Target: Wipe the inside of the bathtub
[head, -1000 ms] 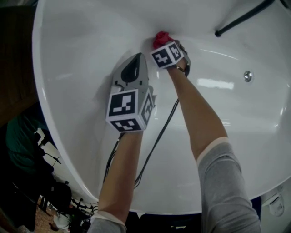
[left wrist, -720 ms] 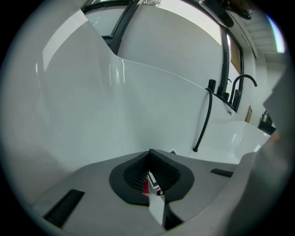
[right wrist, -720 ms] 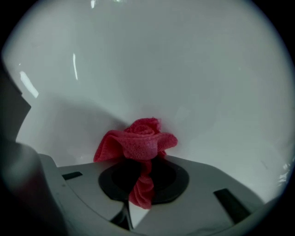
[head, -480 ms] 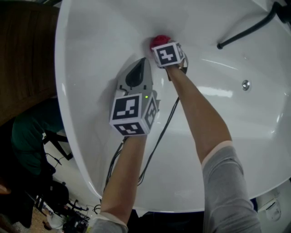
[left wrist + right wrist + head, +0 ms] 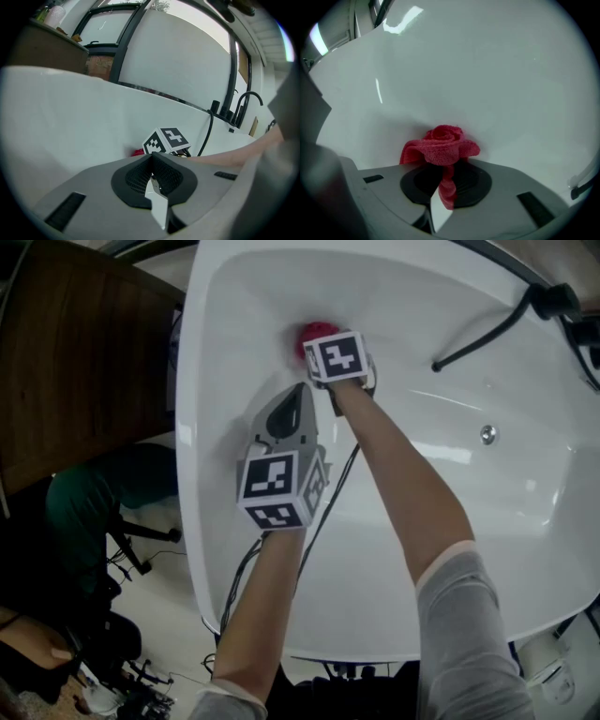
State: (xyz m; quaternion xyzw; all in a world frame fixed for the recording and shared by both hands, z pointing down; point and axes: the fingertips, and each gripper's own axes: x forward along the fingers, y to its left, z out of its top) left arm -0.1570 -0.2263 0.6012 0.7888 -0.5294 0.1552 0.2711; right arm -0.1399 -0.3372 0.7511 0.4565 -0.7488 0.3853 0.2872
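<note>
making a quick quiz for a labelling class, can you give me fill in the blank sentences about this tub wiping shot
1. The right gripper has its jaws shut on a crumpled ____ woven cloth.
2. The left gripper has its jaws ____, with nothing between them.
3. The cloth is pressed against the ____ wall of the glossy white bathtub.
4. In the head view, the small round metal fitting lies to the ____ of both arms.

Missing words: red; shut; inner; right
</note>
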